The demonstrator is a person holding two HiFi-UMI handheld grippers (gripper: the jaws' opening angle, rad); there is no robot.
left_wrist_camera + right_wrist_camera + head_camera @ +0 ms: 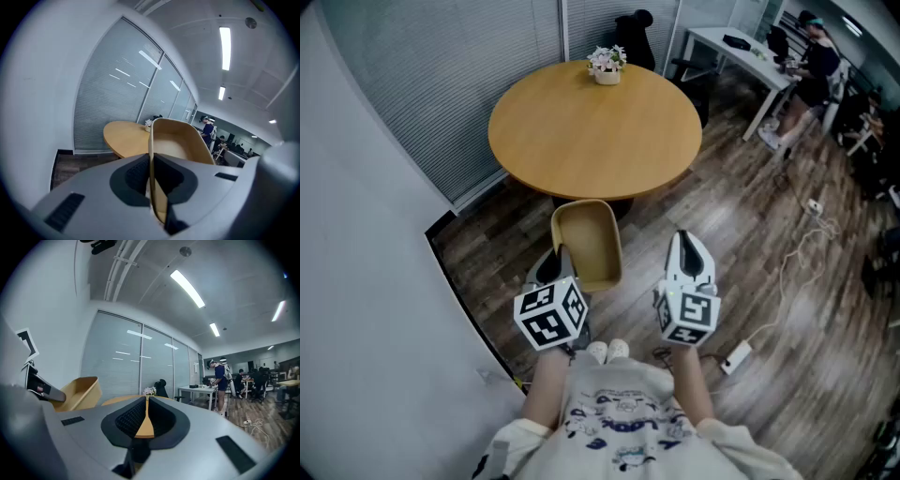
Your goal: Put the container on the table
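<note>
Fingers (132,177) of the left gripper (152,163) are clamped on one wall of the tan container (177,140); the wall edge runs straight up between the pads. Right gripper (146,401) fingers (125,420) are pressed together with nothing held; only a thin sliver of table colour shows through the slit.

Head view: the container (586,242) is in the air in front of the left gripper (555,270), open side up toward the camera. It is just short of the near edge of the round wooden table (595,131) and not resting on it. The rest of the container is over the dark wood floor (769,244).

The right gripper (687,246) is level with the left one, beside the container and not touching it, jaws pointing at the table.

Only a small flower pot (607,66) stands on the table, at its far edge.

Far right, beyond the table, are a white desk (741,52) and a person (814,66) at it. A power strip (736,355) with a white cable lies on the floor near the right gripper.
</note>
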